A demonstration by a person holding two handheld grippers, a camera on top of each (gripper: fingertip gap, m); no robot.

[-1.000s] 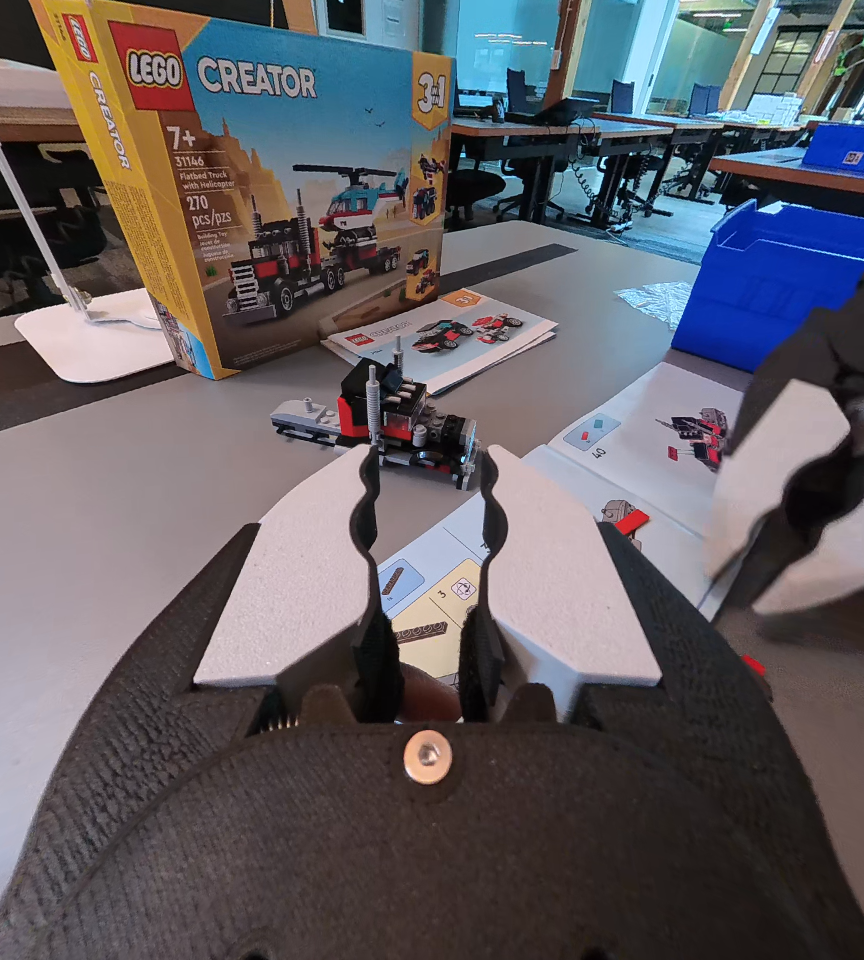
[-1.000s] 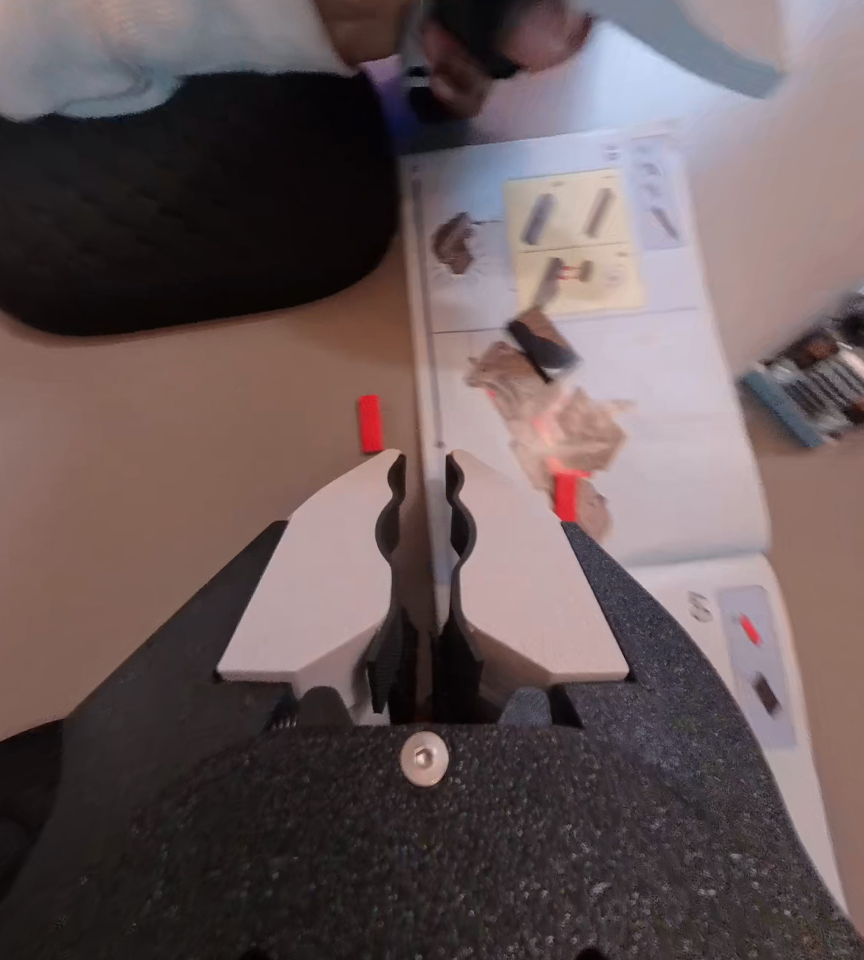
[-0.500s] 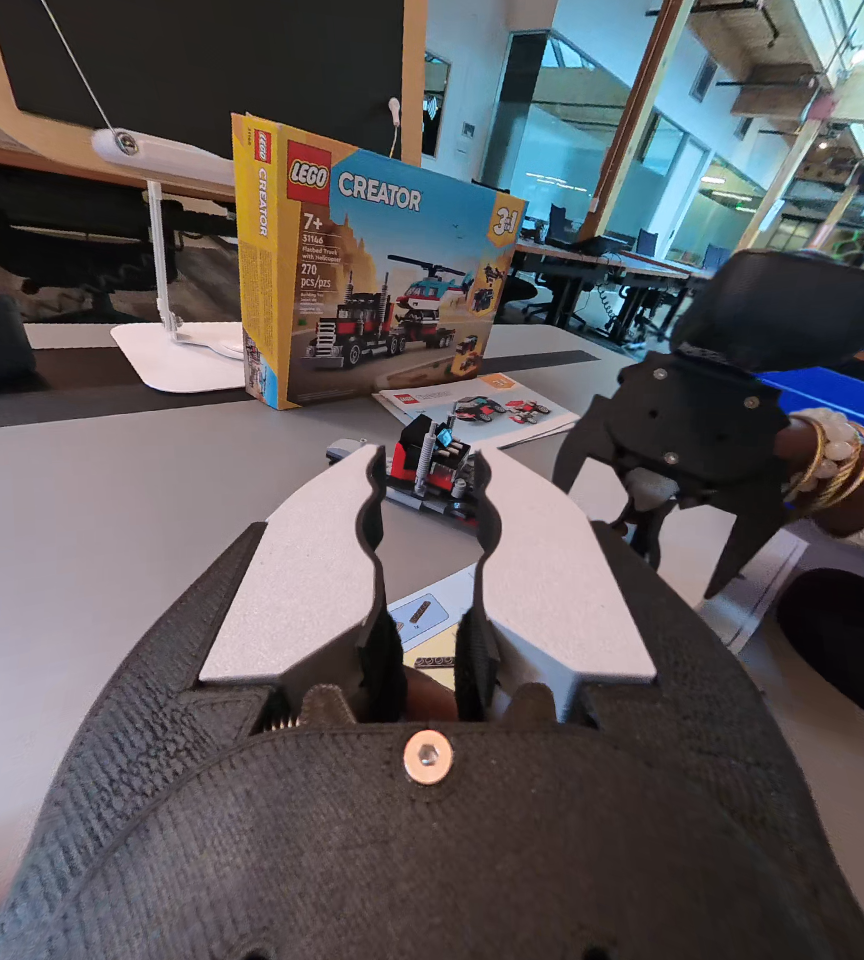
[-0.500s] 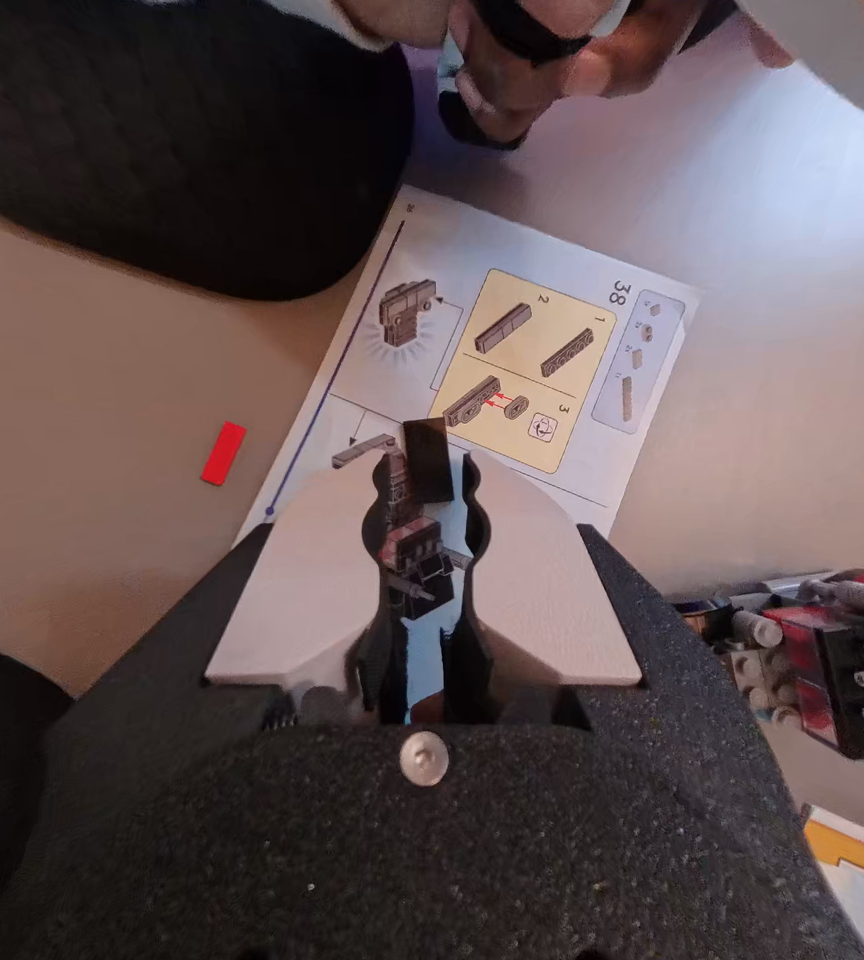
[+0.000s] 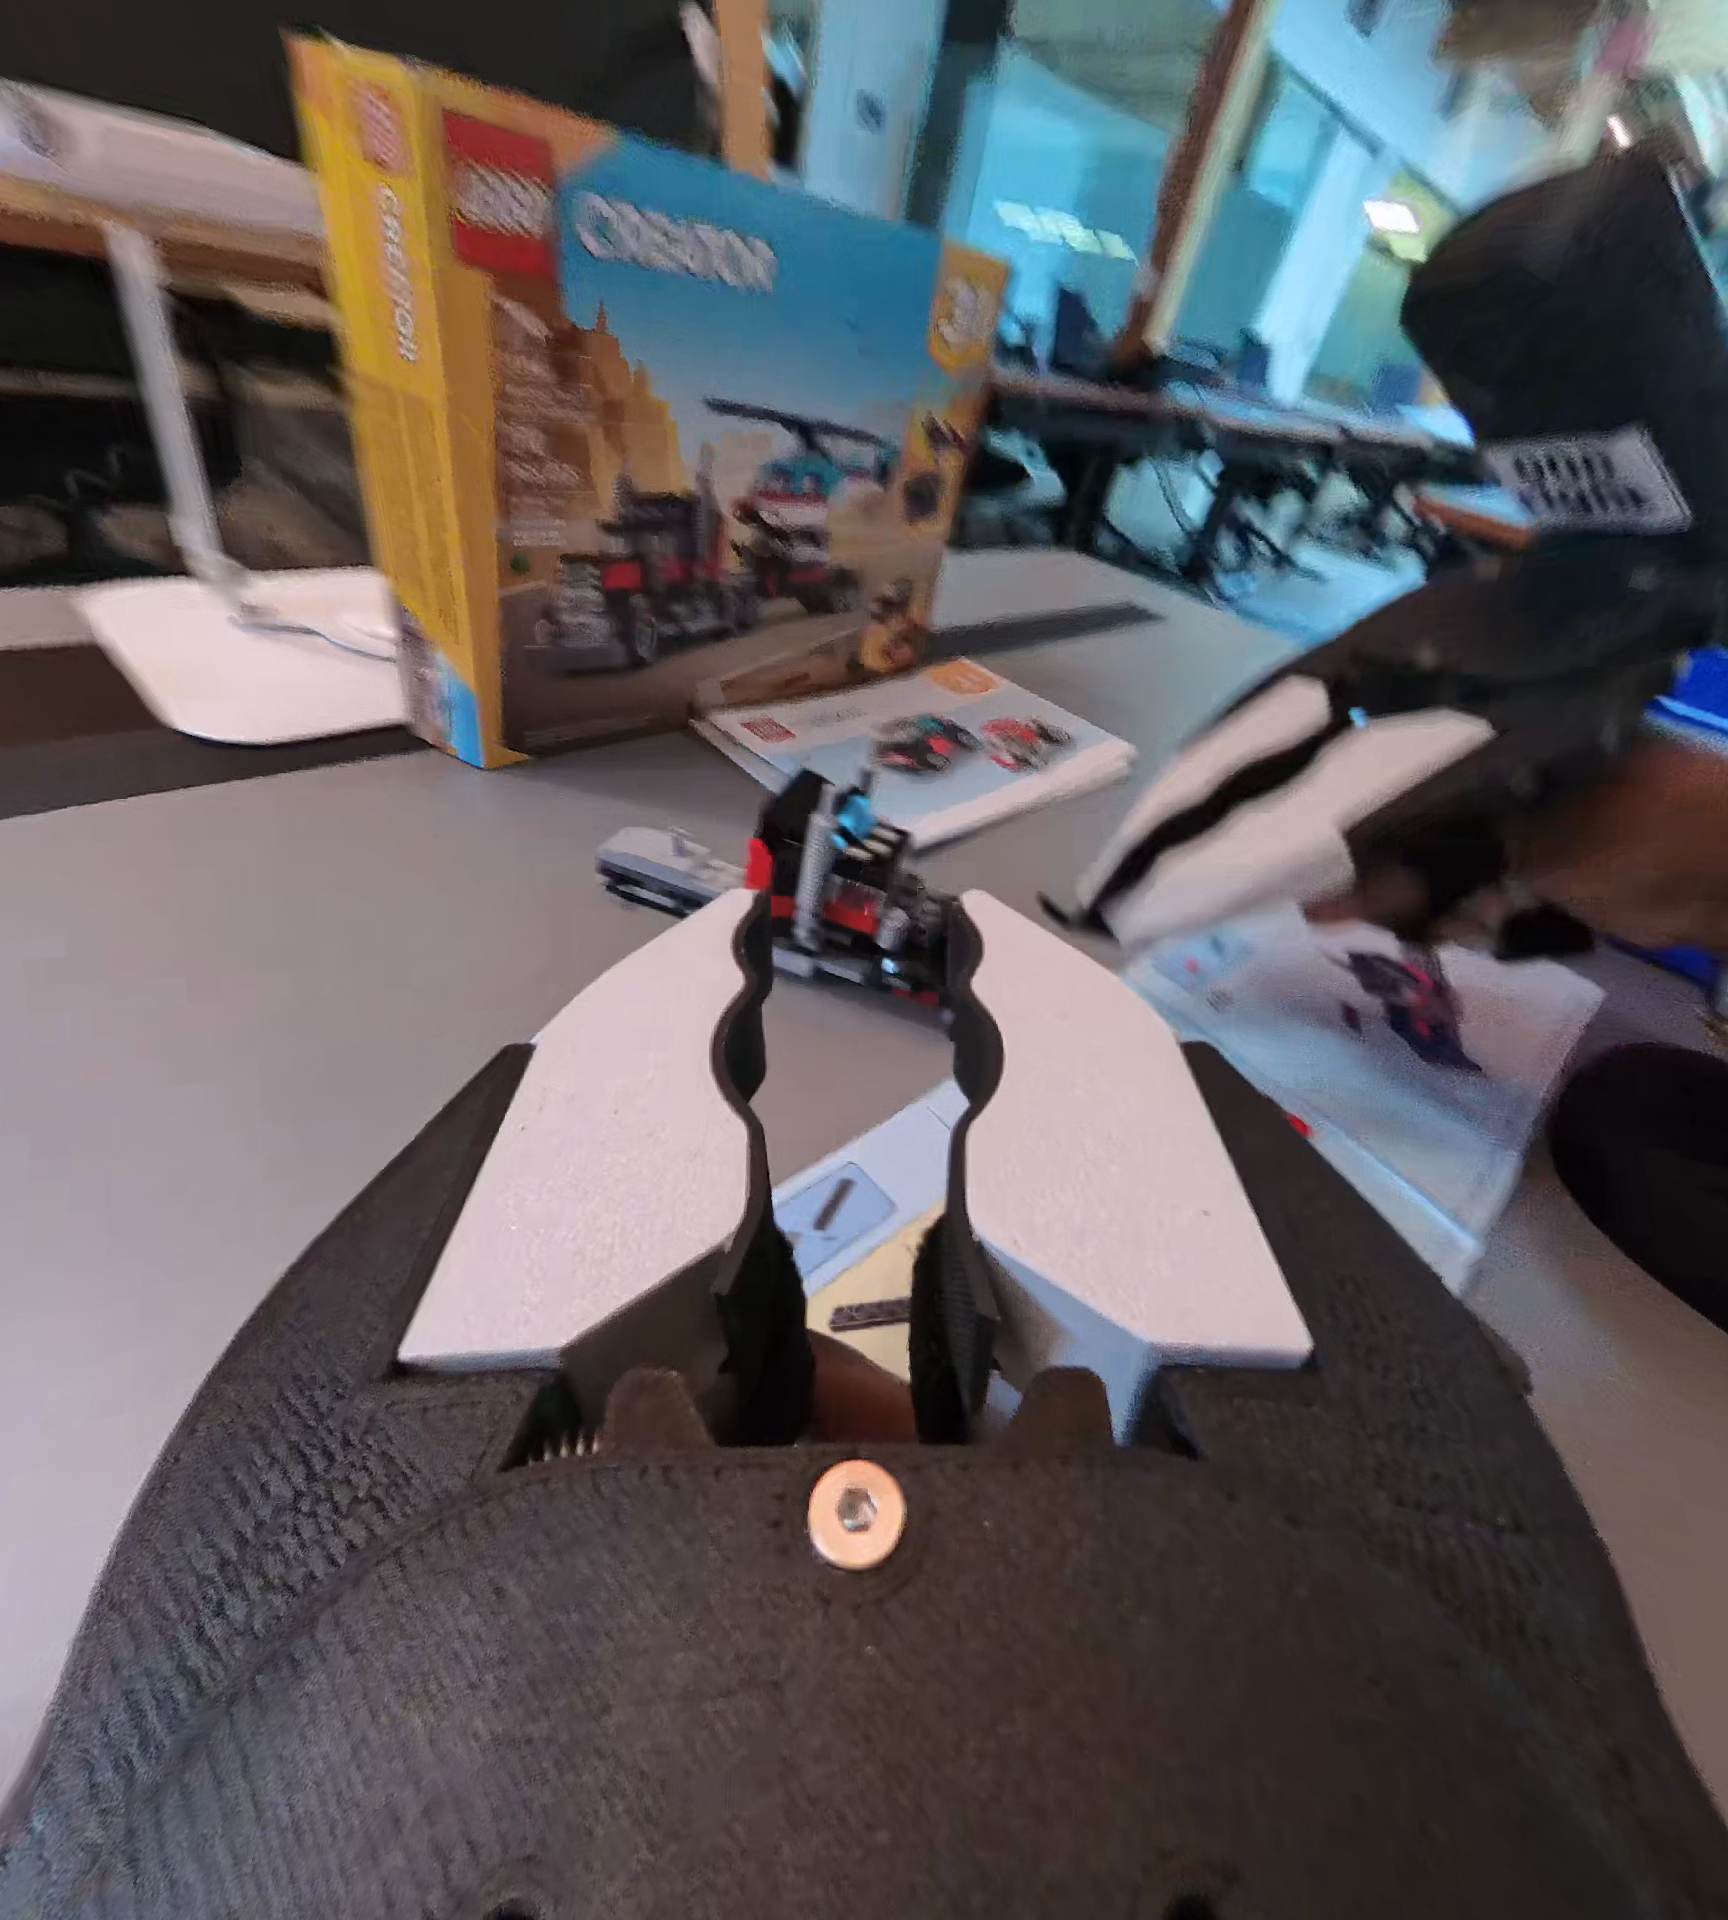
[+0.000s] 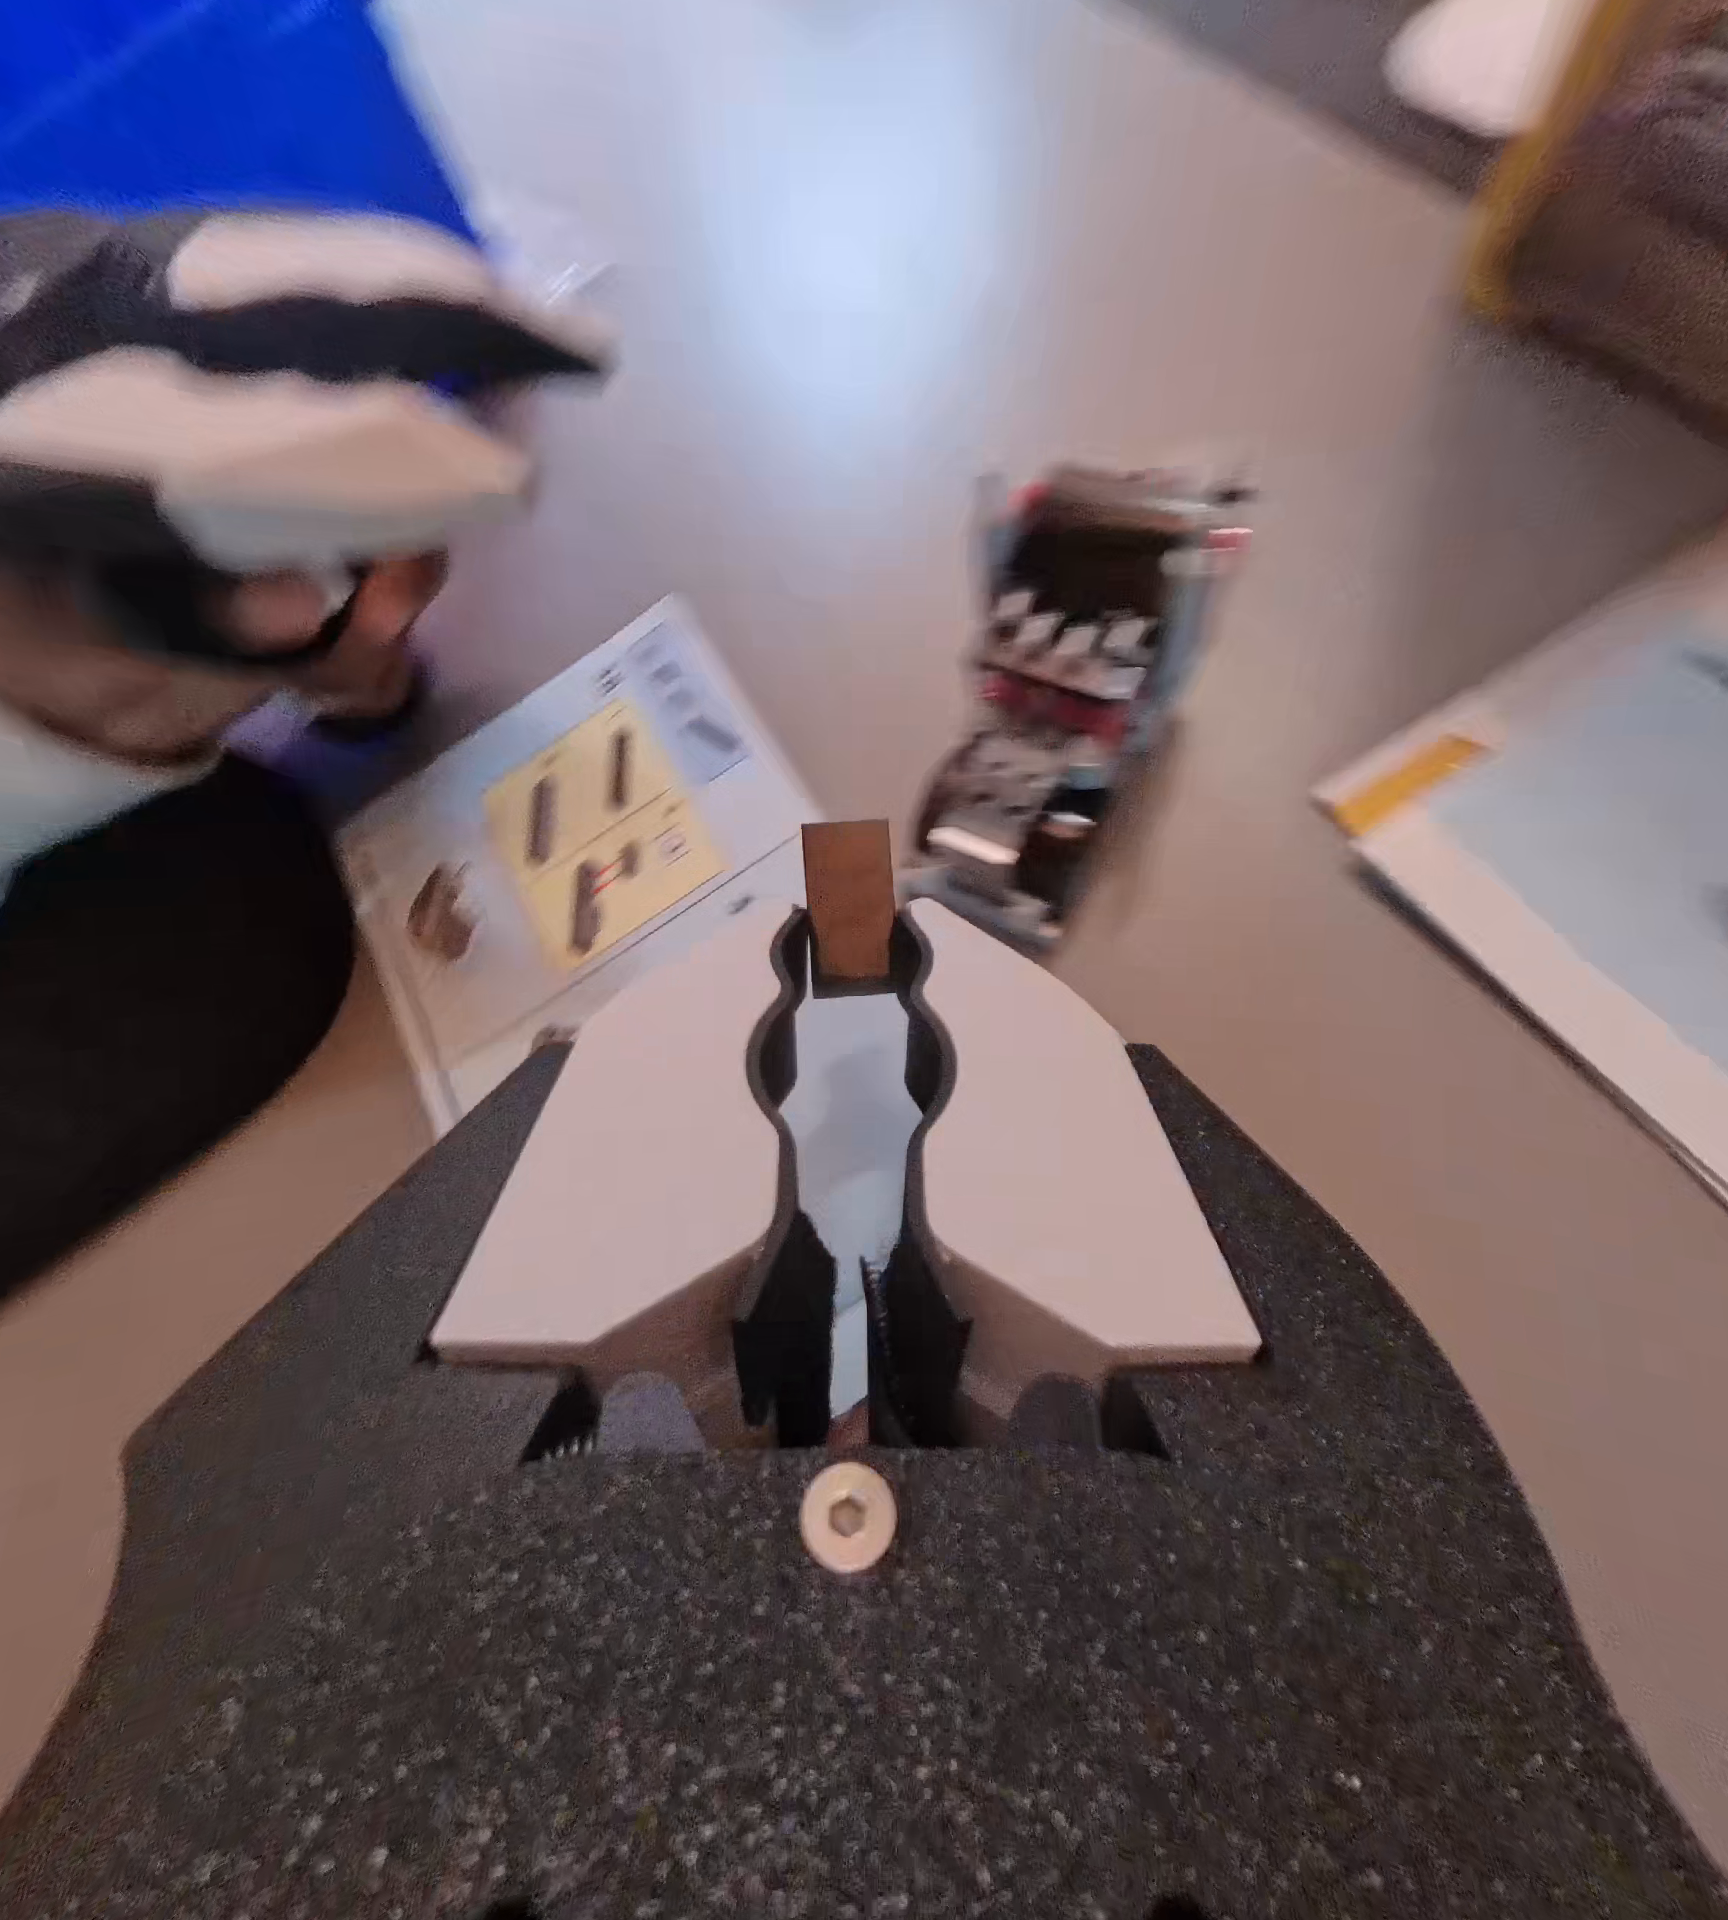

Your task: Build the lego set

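The partly built black and red truck (image 5: 829, 914) stands on the grey table, just beyond my left gripper (image 5: 855, 920), which is open and empty. My right gripper (image 6: 849, 935) is shut on a small dark flat tile (image 6: 847, 894) that sticks out past its tips. In the right wrist view the truck (image 6: 1068, 707) is blurred, ahead and slightly right of the tile. The open instruction booklet (image 6: 579, 810) lies below, left of the tile. In the left wrist view the right gripper (image 5: 1244, 821) hovers to the right of the truck, above the open booklet (image 5: 1379, 1029).
The set's box (image 5: 652, 447) stands upright behind the truck, with a closed booklet (image 5: 922, 743) in front of it. A white lamp base (image 5: 236, 655) is at the back left. A blue bin (image 6: 112, 104) is behind the left gripper (image 6: 247, 395). About 10 cm separates my left fingertips from my right.
My right gripper has closed on the dark tile that lay on the booklet page, lifted it and swung toward the truck. My left gripper stays open and has tilted slightly.
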